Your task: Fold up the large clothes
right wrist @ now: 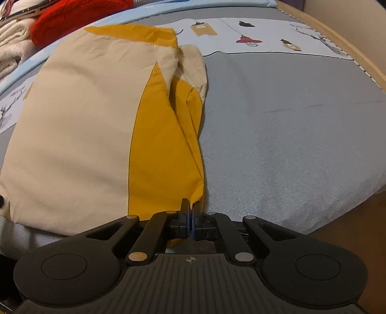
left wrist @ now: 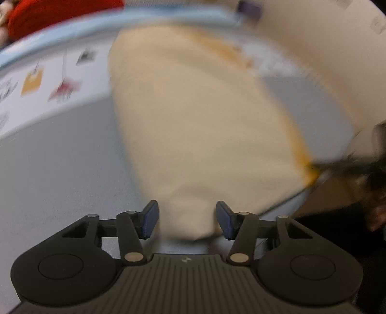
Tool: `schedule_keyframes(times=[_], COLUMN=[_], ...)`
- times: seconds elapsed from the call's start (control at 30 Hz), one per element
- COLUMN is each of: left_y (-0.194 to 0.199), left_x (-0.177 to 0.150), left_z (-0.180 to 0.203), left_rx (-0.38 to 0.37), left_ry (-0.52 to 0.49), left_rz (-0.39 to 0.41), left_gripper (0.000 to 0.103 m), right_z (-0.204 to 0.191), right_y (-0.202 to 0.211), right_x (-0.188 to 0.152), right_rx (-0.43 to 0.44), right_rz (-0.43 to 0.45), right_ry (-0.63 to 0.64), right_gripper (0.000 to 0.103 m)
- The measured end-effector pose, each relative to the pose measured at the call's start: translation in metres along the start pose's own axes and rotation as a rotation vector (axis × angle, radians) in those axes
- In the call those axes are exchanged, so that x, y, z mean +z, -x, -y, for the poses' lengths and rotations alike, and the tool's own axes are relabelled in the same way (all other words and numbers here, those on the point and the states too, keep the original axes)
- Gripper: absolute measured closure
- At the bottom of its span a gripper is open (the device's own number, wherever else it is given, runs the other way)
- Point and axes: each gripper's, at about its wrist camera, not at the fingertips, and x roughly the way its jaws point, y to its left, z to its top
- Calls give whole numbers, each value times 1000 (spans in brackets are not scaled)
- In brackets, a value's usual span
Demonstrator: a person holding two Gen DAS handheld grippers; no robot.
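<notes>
A large cream and mustard-yellow garment lies partly folded on the grey bed cover. My right gripper is shut on the garment's near yellow edge. In the blurred left wrist view the cream cloth spreads ahead. My left gripper is open, and a cream corner of the garment lies between its blue-padded fingers. At the right edge of that view a dark blurred shape at the cloth's yellow corner is probably the other gripper.
A red cloth and white folded laundry sit at the far left of the bed. A printed light-blue sheet runs along the back. A wooden bed rail curves at the right; the mattress edge drops off near right.
</notes>
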Motion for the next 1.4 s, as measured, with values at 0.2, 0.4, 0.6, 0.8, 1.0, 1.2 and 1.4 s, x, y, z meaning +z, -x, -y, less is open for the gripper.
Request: schedule_keyframes(times=[0.2,0.4,0.6,0.8,1.0,1.2,1.4], left_y=[9,35,47,46,38,33,30], left_x=[-8,-6,2,11,19,22,26], left_z=[-4,-34,-47,-43,-52,-60,-67], left_rx=[-22,-50,-7,15,20,28,27], left_ry=[21,146,218,227,247,253,260], left_rz=[1,125,188,211,212,204,198], left_gripper=[44,44,44,44,44,44,44], right_z=[1,26,25,25,31,28,18], right_y=[4,91,112,56,-28,-85,-125], right_x=[4,29,73,128,154,187,213], right_rx=[-115,10,122,253,265,317,436], right_rz=[5,455,630,502,370,262,154], right_ry=[19,-133,-48,-108,-279,-321,-356], right_gripper=[101,94,70,55,53,47,61])
